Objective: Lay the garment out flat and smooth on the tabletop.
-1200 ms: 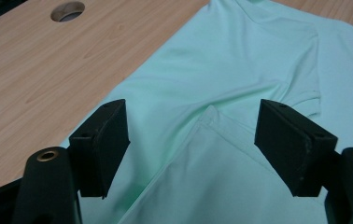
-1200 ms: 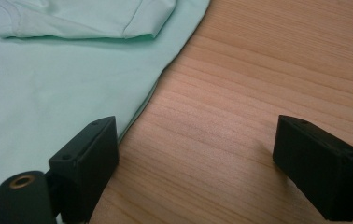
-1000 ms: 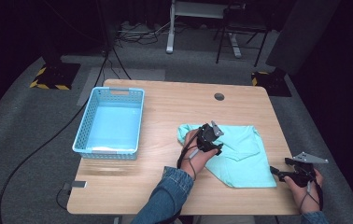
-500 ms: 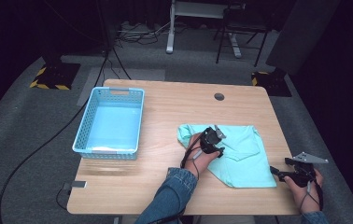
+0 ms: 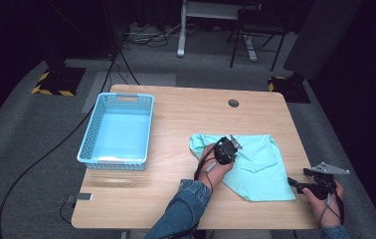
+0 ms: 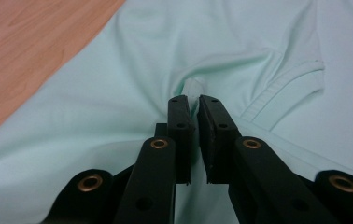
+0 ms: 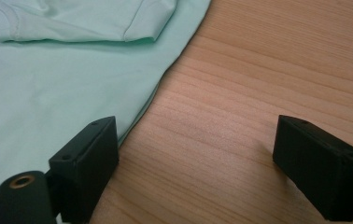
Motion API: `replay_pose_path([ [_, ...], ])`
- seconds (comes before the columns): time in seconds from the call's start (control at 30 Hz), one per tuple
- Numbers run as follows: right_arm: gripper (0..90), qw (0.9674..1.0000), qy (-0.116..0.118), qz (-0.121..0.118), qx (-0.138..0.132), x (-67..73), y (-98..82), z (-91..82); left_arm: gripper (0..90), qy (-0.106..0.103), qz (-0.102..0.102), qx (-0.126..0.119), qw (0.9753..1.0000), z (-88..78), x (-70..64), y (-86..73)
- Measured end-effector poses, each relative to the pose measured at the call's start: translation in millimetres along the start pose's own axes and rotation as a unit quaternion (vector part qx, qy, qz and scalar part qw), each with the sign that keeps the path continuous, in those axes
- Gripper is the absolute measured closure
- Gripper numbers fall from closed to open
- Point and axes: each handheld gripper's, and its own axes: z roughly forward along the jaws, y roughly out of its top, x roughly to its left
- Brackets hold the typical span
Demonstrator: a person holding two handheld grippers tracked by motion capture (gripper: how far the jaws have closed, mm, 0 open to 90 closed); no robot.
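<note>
Mint-green shirt (image 5: pixel 255 164) spread flat right of the blue basket (image 5: pixel 118 130), pinched at its middle by the just-closed left gripper (image 6: pixel 192 100), nearer than the wide-open right gripper (image 7: pixel 198 163) at the hem corner.

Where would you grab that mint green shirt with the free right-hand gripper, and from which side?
On the shirt's loose edge nearest the right gripper, coming in level from the table's right side. That hem lies flat and unfolded, right before the open jaws. The left gripper has just closed on a raised fold mid-shirt.
</note>
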Motion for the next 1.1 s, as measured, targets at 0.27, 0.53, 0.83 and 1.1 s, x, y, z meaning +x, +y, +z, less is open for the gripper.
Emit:
replay_pose_path([
  [0.27, 14.3, 1.0000, 0.000, 0.000, 0.000, 0.0, 0.0, 0.0, 86.6, 0.009, 0.016, -0.018, 0.9997, -26.2, -12.6, -3.4],
  [0.53, 14.3, 1.0000, 0.000, 0.000, 0.000, 0.1, 0.0, 0.0, 85.2, 0.013, 0.020, -0.031, 0.9993, -51.7, -18.7, -13.5],
  [0.83, 14.3, 1.0000, -0.001, 0.001, 0.000, -0.1, 0.0, 0.0, 87.2, 0.018, 0.007, -0.041, 0.9990, -75.0, -22.4, -33.3],
  [1.1, 14.3, 1.0000, -0.001, 0.001, 0.000, 0.0, -0.1, 0.0, 87.1, 0.026, -0.004, -0.056, 0.9981, -103.5, -27.0, -55.8],
])
